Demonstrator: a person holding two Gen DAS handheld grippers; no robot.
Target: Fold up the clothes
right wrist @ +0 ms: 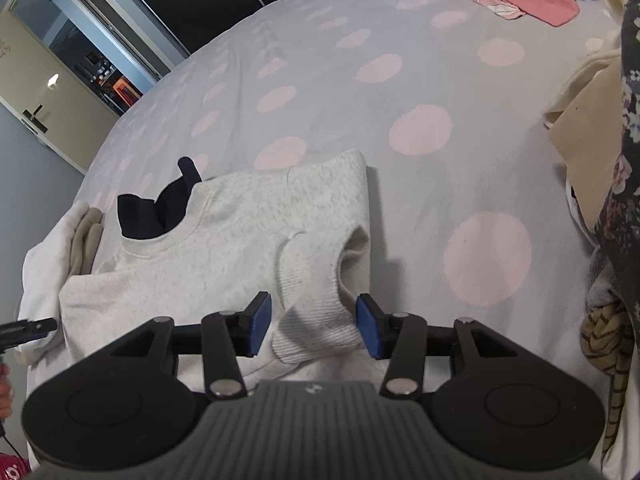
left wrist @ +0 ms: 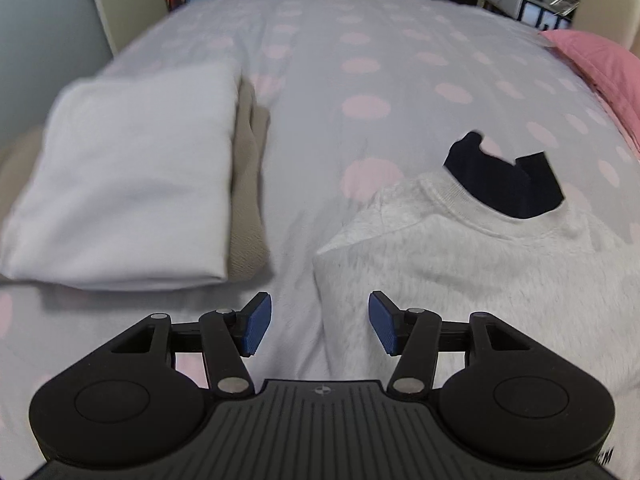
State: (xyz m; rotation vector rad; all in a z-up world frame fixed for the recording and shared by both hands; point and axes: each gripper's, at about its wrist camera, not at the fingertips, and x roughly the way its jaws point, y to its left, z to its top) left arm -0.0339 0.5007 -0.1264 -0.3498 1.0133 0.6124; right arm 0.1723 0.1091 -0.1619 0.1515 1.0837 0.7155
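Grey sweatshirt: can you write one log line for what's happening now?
step: folding | grey sweatshirt: flat on bed | cuff: between right gripper pads, unpinched | left gripper: open, empty

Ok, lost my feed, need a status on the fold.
Left gripper open, empty. Right gripper open, jaws astride sleeve cuff, not clamped. Grey sweatshirt partly folded on bed. Folded stack alongside; nothing blocking.

Bedsheet lilac w/ pink dots; sweatshirt heather grey, navy collar inside; tongs pads blue.

white folded stack blurred, sweatshirt cropped
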